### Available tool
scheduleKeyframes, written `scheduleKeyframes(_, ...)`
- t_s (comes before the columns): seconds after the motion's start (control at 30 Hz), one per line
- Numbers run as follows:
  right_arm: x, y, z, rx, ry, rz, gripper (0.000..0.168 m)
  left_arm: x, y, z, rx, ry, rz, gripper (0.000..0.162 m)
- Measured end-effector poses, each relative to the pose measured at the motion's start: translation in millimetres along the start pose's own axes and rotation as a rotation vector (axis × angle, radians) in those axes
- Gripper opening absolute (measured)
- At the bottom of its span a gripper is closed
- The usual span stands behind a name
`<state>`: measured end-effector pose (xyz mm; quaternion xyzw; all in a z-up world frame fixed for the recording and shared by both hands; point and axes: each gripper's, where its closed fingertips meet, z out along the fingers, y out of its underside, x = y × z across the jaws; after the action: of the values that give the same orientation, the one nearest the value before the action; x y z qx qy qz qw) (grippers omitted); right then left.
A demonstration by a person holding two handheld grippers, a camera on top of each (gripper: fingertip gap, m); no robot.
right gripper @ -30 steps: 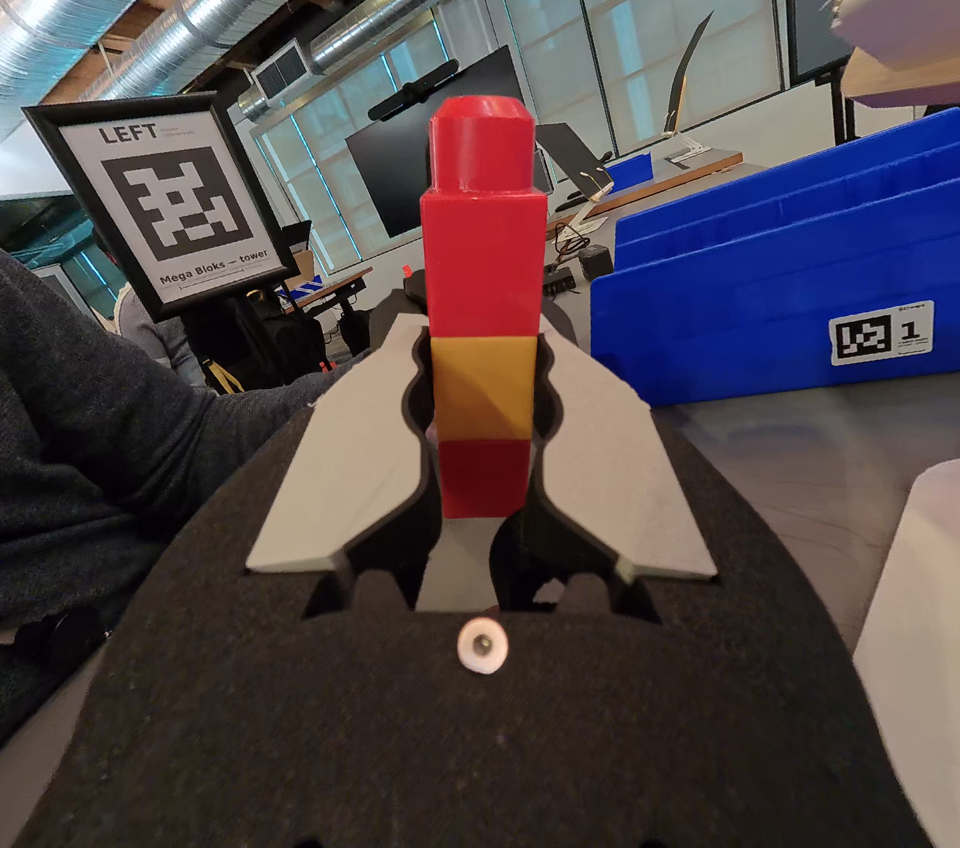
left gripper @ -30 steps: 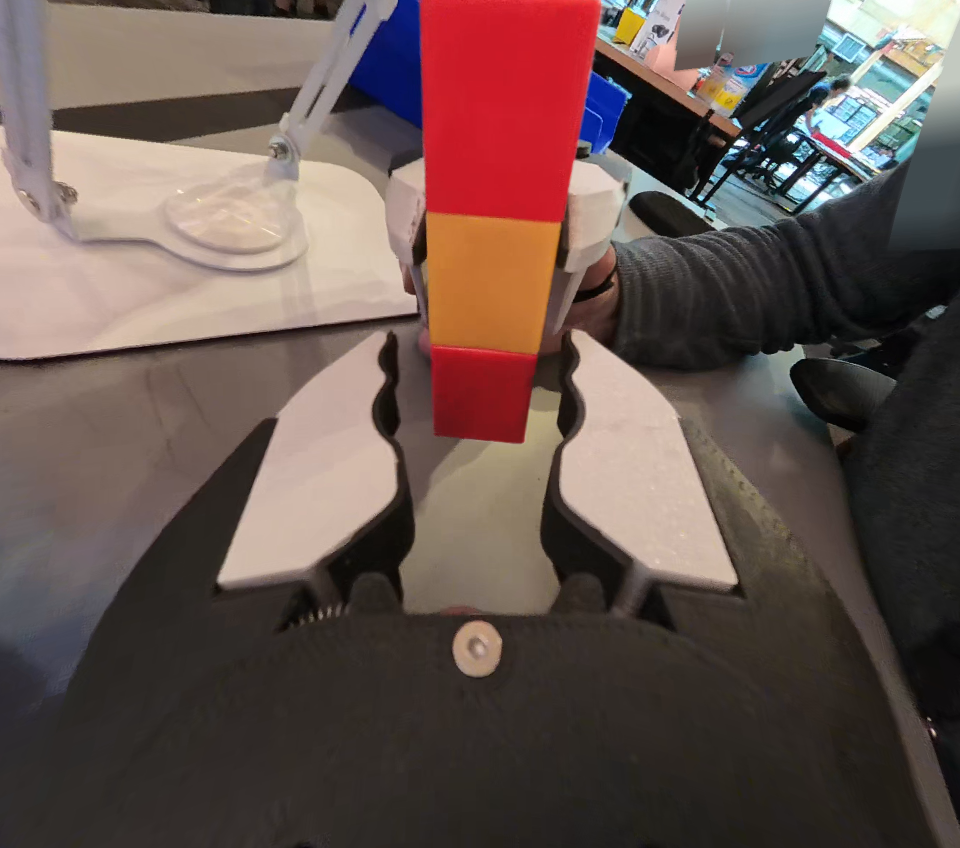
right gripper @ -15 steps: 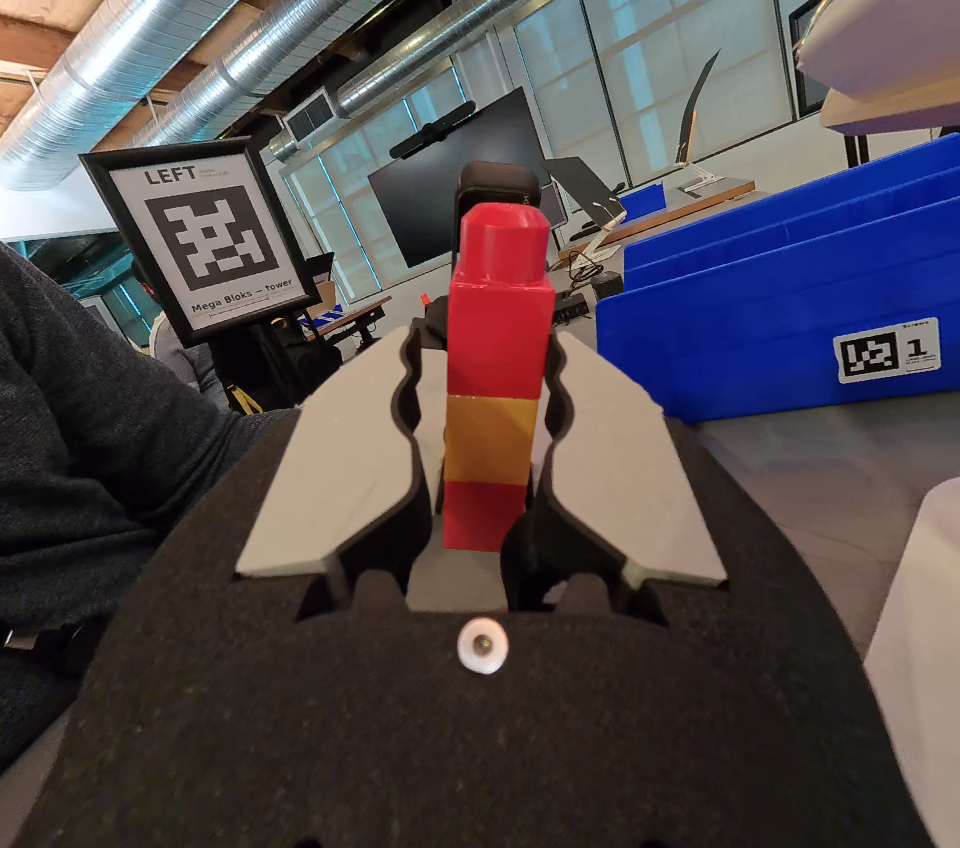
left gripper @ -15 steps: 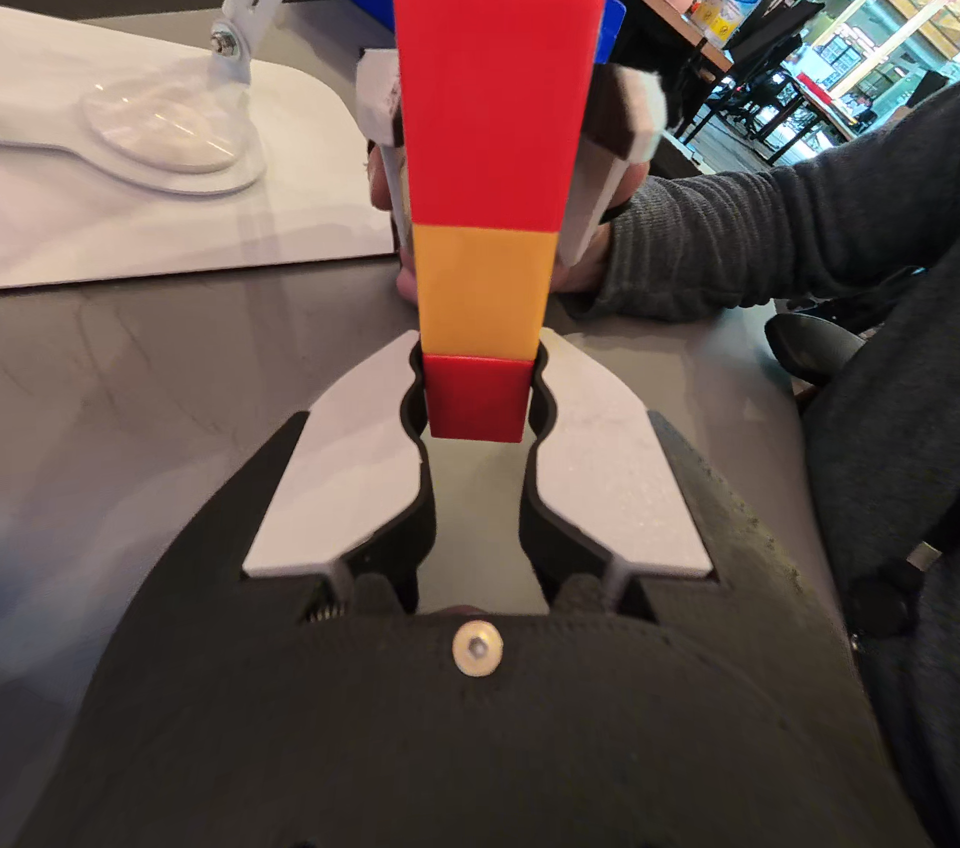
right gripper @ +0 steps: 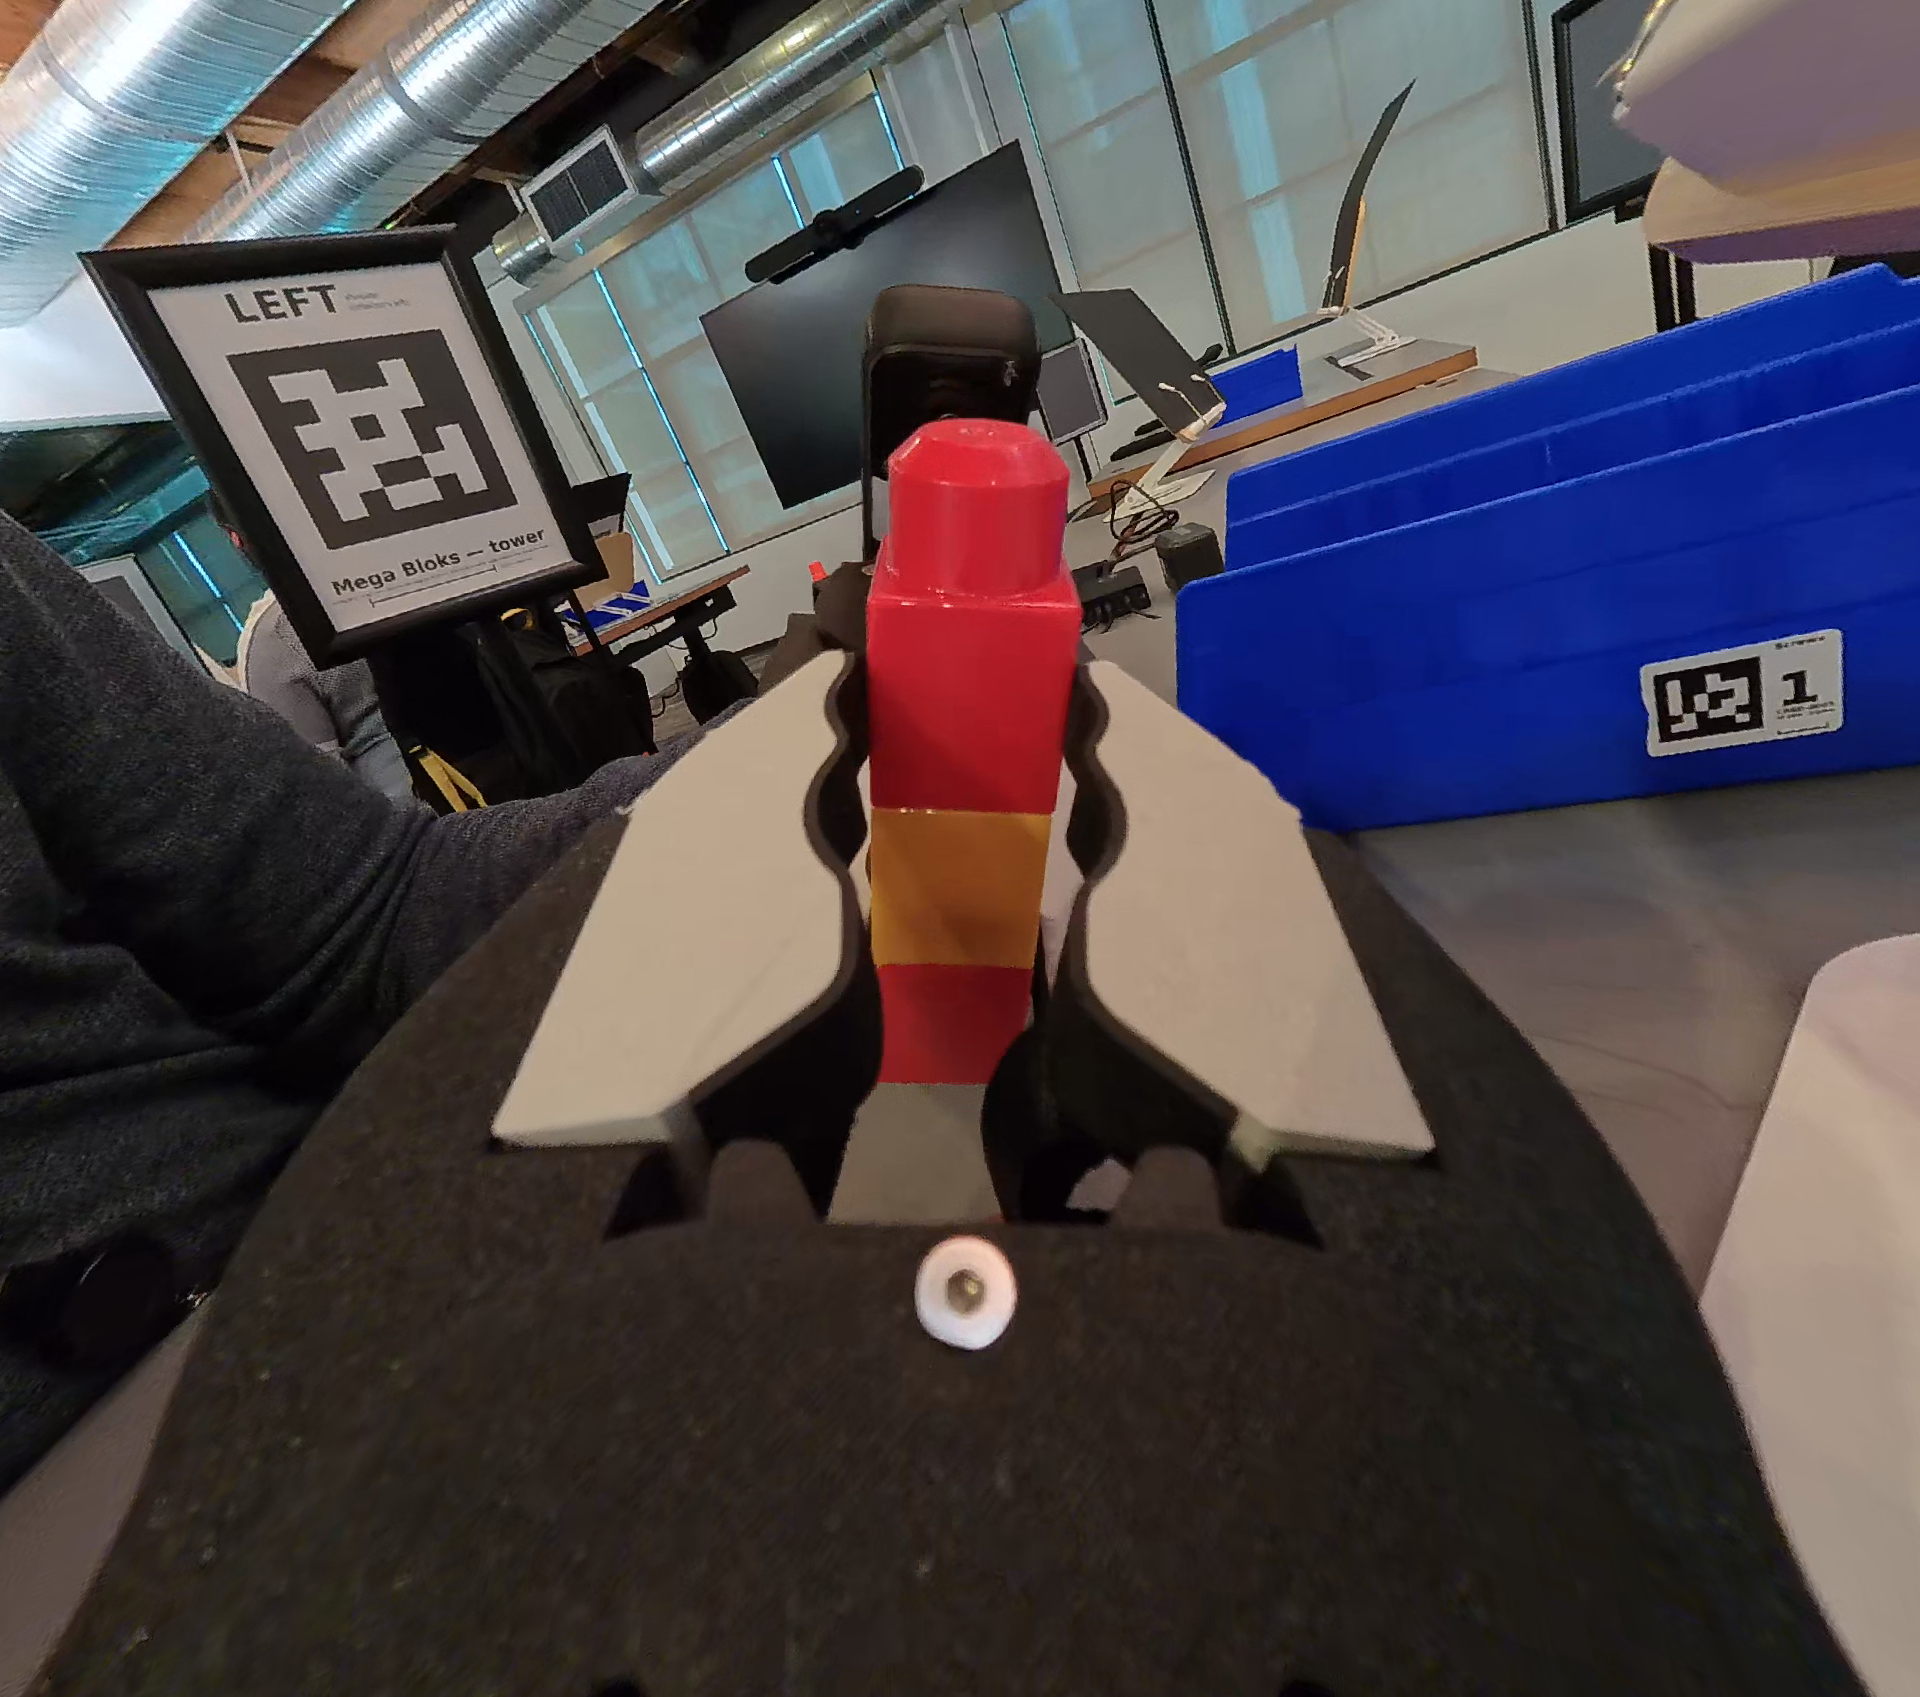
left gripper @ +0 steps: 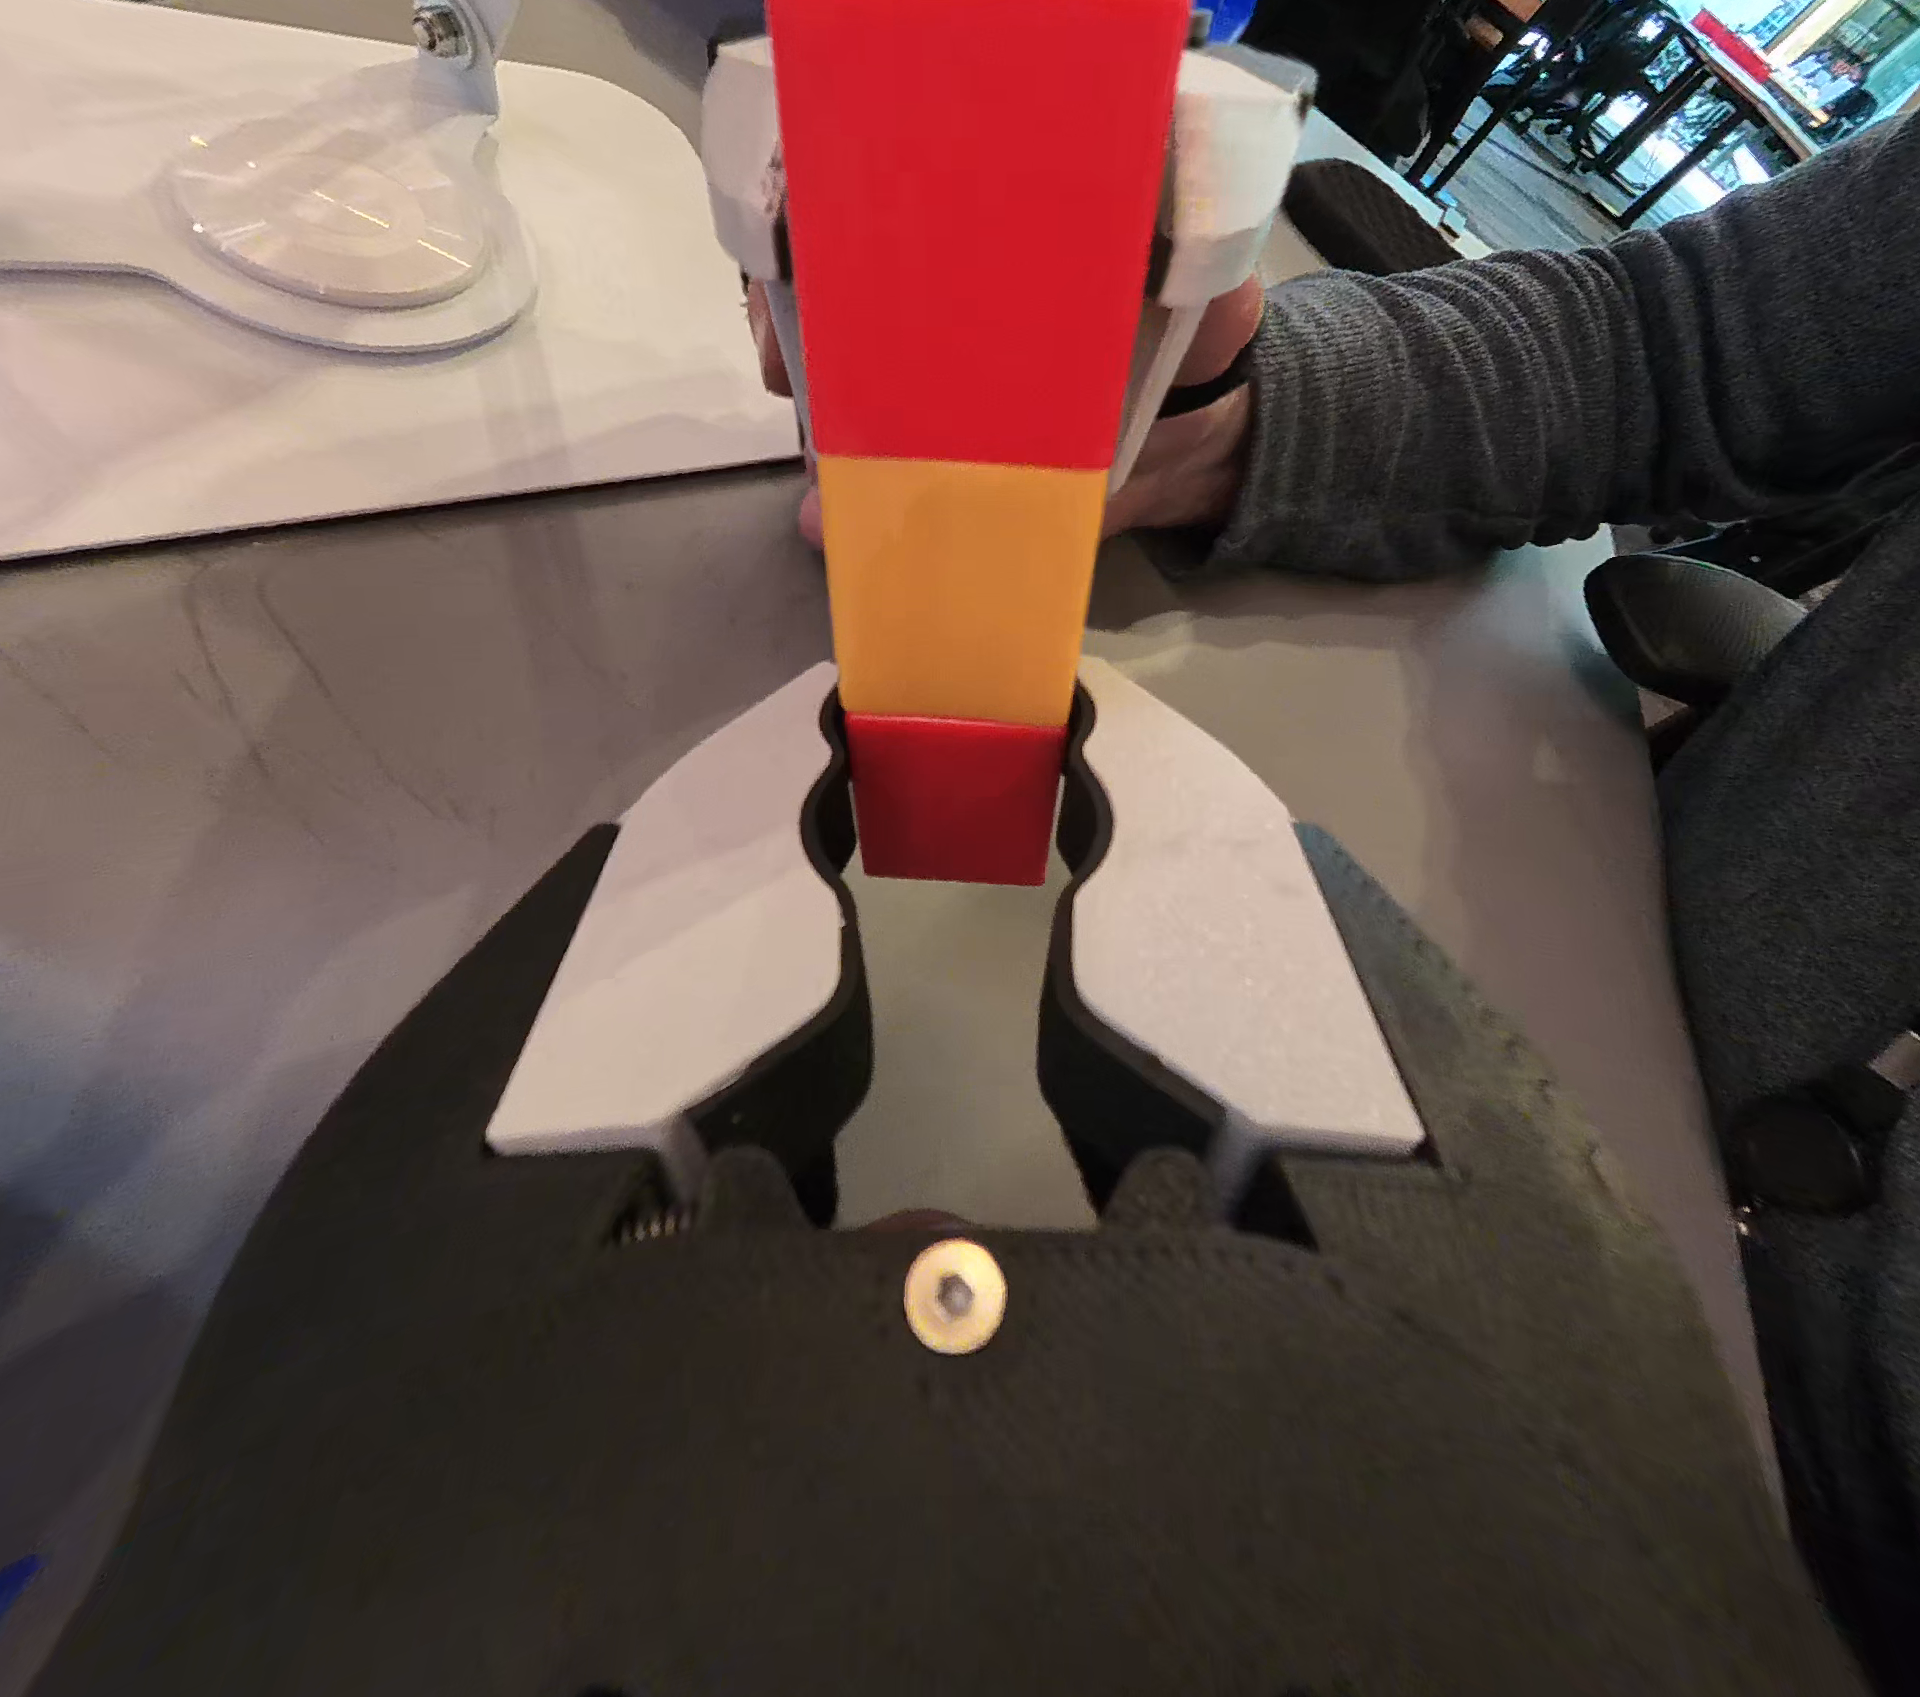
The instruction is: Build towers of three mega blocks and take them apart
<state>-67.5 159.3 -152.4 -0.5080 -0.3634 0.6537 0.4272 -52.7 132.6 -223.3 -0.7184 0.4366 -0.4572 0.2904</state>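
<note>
Your left gripper [left gripper: 954, 800] clamps the tower's [left gripper: 961, 400] bottom red block [left gripper: 951, 800] at frame centre to anchor it, while your right gripper [right gripper: 961, 806] is closed around the upper blocks, likely ready to pull them off.

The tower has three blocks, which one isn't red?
The middle block, the only orange-yellow one. It sits between the red top block and the red bottom block.
</note>
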Motion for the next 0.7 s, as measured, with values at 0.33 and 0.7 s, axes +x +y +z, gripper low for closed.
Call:
scheduleKeyframes(0.33, -1.9, -2.8, -1.1, 0.019, -0.023, 0.008, 0.042, 6.3, -6.0, -7.1, 0.049, 0.059, -0.008, 0.036)
scheduleKeyframes(0.7, -6.3, 3.8, 3.6, -0.033, -0.024, -0.028, 0.036, 2.8, 13.7, -5.9, -0.102, -0.011, 0.061, 0.035)
